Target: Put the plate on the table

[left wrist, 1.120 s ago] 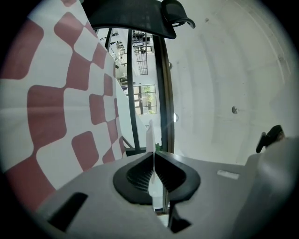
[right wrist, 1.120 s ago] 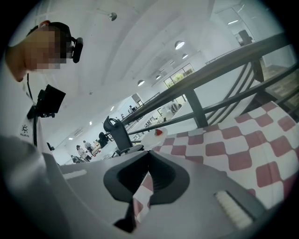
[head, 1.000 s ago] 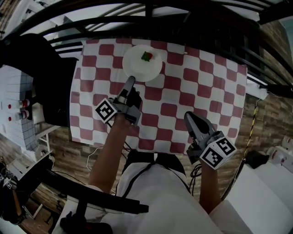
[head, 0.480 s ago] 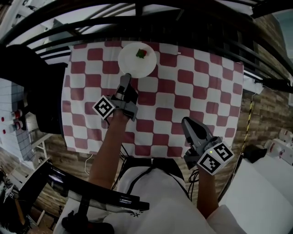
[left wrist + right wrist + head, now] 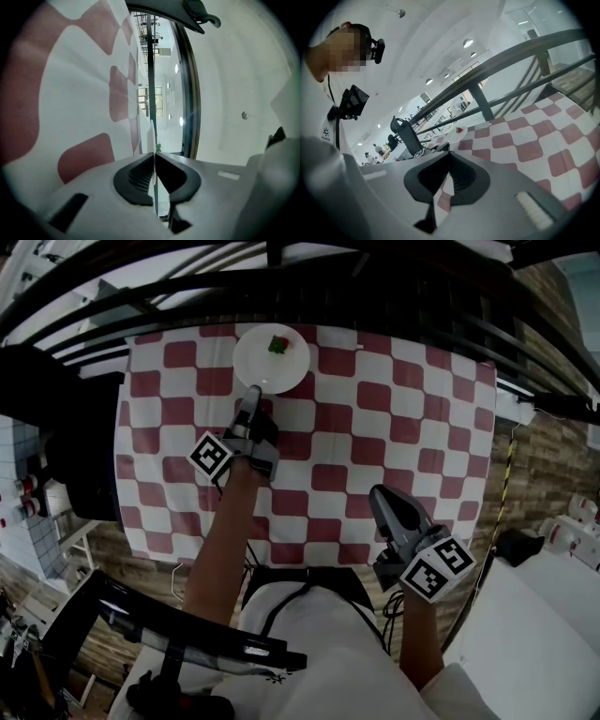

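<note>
The round white plate (image 5: pixel 265 369) sits at the far edge of the table covered with a red-and-white checked cloth (image 5: pixel 394 409), just short of the black metal railing (image 5: pixel 375 282). The plate holds one small red-and-green food piece (image 5: pixel 277 343), placed toward its far side. The left gripper (image 5: pixel 251 392) reaches the near rim of the plate. In the left gripper view its jaws are clamped on the thin white rim, seen edge-on. The right gripper (image 5: pixel 378 495) is near the table's front edge, well apart from the plate. Its jaws are closed together with nothing between them.
</note>
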The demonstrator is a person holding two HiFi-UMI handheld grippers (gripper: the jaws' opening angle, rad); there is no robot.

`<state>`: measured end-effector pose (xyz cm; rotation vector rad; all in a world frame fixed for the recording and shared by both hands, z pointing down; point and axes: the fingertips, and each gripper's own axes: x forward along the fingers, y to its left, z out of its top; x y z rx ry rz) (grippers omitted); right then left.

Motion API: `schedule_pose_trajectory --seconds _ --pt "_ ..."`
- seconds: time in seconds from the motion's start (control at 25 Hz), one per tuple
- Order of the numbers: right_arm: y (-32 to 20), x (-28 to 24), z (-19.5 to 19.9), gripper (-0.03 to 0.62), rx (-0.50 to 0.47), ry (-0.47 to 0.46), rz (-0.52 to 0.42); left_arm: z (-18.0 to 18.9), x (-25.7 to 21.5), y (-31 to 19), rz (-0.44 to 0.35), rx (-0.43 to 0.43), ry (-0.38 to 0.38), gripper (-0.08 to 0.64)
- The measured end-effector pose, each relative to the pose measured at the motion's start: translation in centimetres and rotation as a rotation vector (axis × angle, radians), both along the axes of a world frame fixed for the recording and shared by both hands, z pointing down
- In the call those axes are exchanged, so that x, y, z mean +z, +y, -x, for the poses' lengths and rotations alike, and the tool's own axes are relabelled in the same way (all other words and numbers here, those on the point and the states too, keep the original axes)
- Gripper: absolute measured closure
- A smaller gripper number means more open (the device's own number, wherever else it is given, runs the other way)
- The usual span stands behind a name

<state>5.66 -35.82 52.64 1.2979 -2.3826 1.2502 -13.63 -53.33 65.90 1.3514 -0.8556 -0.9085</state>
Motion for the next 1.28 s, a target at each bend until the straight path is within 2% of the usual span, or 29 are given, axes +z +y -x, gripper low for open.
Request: schedule_pose_trajectory --seconds 0.4,0.64,1.08,1.28 --pt "0.3 0.5 -0.4 0.584 0.03 0.002 0.009 0.0 1.2 -0.7 0.047 -0.039 0.003 0.543" --pt "0.4 0.6 -0.5 0.584 0.033 -0.002 0.005 0.2 1.9 -0.8 0.102 -0.061 -0.024 0.543" --pt "-0.1 -0.7 -1.1 0.584 0.035 -0.006 -0.01 0.9 4.3 -0.7 0.271 -0.108 -0.088 0.543" --pt "0.3 -1.2 -1.3 0.584 0.031 -0.003 -0.012 0.9 4.7 -0.6 0.319 -0.118 -0.131 0.541"
